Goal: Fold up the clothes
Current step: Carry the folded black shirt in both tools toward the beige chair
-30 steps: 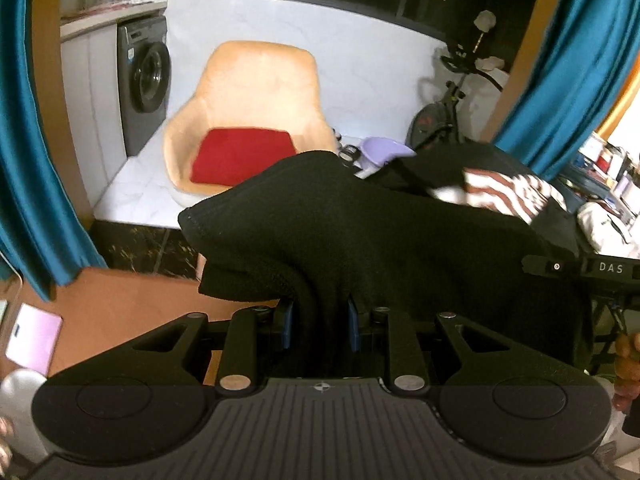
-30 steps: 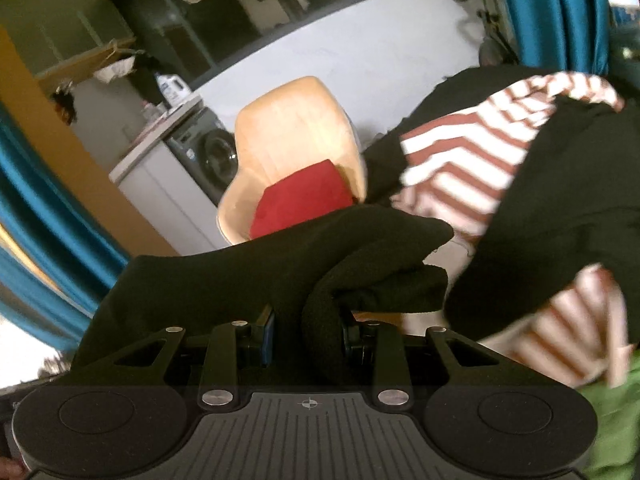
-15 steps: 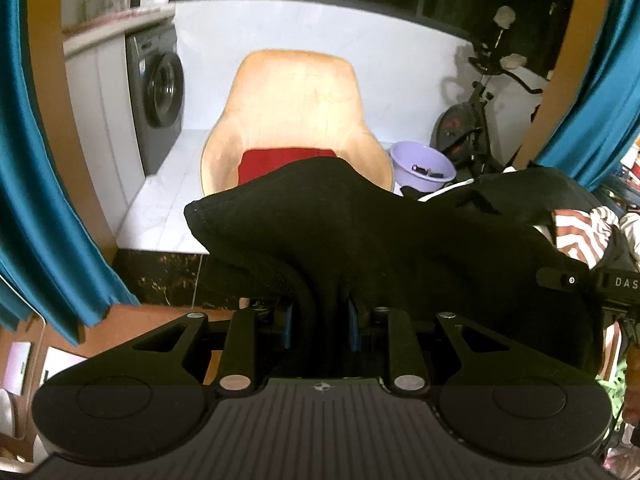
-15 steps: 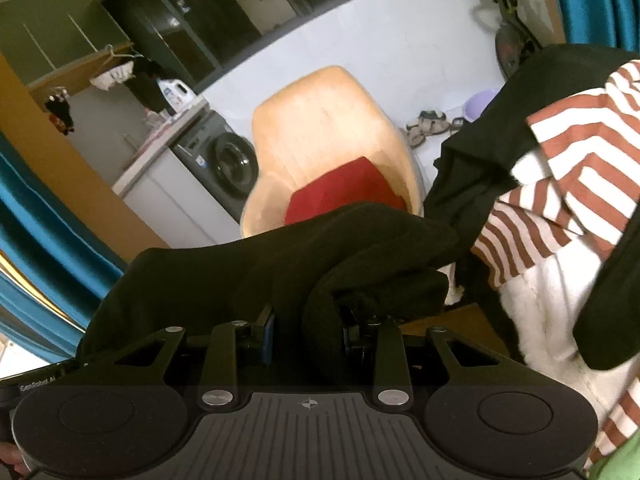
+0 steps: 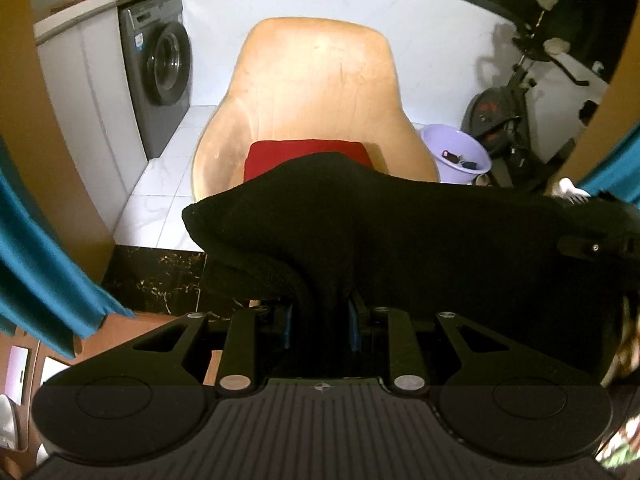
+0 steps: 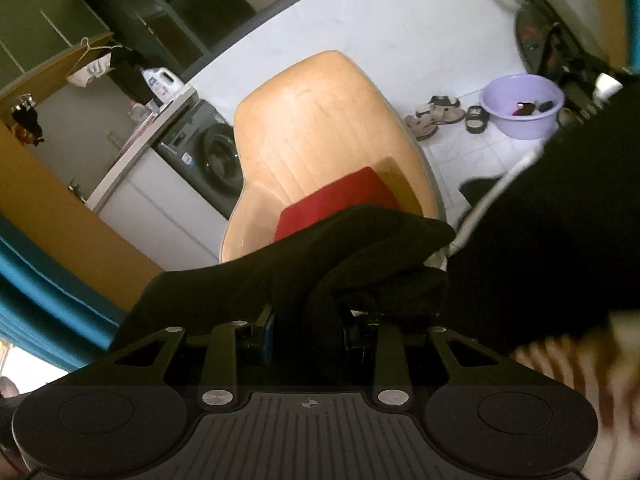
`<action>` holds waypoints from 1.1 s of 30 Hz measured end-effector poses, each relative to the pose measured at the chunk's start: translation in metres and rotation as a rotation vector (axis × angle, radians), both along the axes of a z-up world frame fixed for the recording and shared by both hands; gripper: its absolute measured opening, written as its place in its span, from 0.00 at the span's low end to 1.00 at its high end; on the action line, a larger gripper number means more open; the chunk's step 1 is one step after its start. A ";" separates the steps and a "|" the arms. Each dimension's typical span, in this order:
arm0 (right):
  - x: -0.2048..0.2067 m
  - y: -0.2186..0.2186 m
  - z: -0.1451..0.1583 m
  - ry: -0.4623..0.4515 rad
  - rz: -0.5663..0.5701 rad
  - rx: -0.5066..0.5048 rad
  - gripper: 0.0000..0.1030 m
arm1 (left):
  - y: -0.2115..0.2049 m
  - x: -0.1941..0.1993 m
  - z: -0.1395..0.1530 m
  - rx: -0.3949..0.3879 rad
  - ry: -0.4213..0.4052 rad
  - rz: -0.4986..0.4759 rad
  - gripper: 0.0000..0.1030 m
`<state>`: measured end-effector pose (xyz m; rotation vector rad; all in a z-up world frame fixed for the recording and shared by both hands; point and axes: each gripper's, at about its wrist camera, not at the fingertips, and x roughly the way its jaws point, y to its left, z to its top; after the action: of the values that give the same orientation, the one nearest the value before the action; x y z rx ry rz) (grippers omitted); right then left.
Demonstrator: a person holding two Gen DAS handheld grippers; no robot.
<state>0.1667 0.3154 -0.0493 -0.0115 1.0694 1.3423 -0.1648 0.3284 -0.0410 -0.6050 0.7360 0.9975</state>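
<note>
A black knitted garment [image 5: 380, 232] hangs bunched between both grippers, held up in the air in front of an orange shell chair [image 5: 316, 84]. My left gripper [image 5: 319, 320] is shut on one edge of it; the cloth drapes off to the right. My right gripper [image 6: 307, 328] is shut on another fold of the same black garment [image 6: 340, 252], which spreads left and right over the fingers. A folded red cloth [image 6: 344, 200] lies on the chair seat, also seen as the red cloth [image 5: 280, 154] in the left wrist view. The fingertips are hidden under fabric.
A washing machine [image 5: 160, 68] stands at the left wall. A purple basin [image 6: 522, 104] and sandals [image 6: 436, 114] lie on the white tiled floor. An exercise bike [image 5: 520, 92] is at the right. Teal curtains [image 5: 36, 276] hang at the left. Striped clothing [image 6: 560, 364] blurs at lower right.
Both grippers have swung with the black garment toward the chair, which now sits centred and larger. The striped clothing has slid out to the right edge of both views.
</note>
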 end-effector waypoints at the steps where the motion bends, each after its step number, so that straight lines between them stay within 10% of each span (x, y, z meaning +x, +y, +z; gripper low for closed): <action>1: 0.011 0.015 0.001 -0.010 0.016 -0.004 0.26 | 0.012 0.008 0.000 0.003 -0.003 0.007 0.25; 21: 0.067 0.299 -0.006 -0.106 0.041 -0.032 0.26 | 0.262 0.052 -0.029 0.034 -0.007 -0.019 0.25; 33: 0.062 0.443 -0.089 -0.163 0.026 -0.158 0.26 | 0.399 0.076 -0.098 -0.015 0.070 -0.099 0.25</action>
<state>0.2285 0.7582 -0.1387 -0.2495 1.0367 1.2546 -0.0887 0.7274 -0.1394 -0.5433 0.8285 0.9259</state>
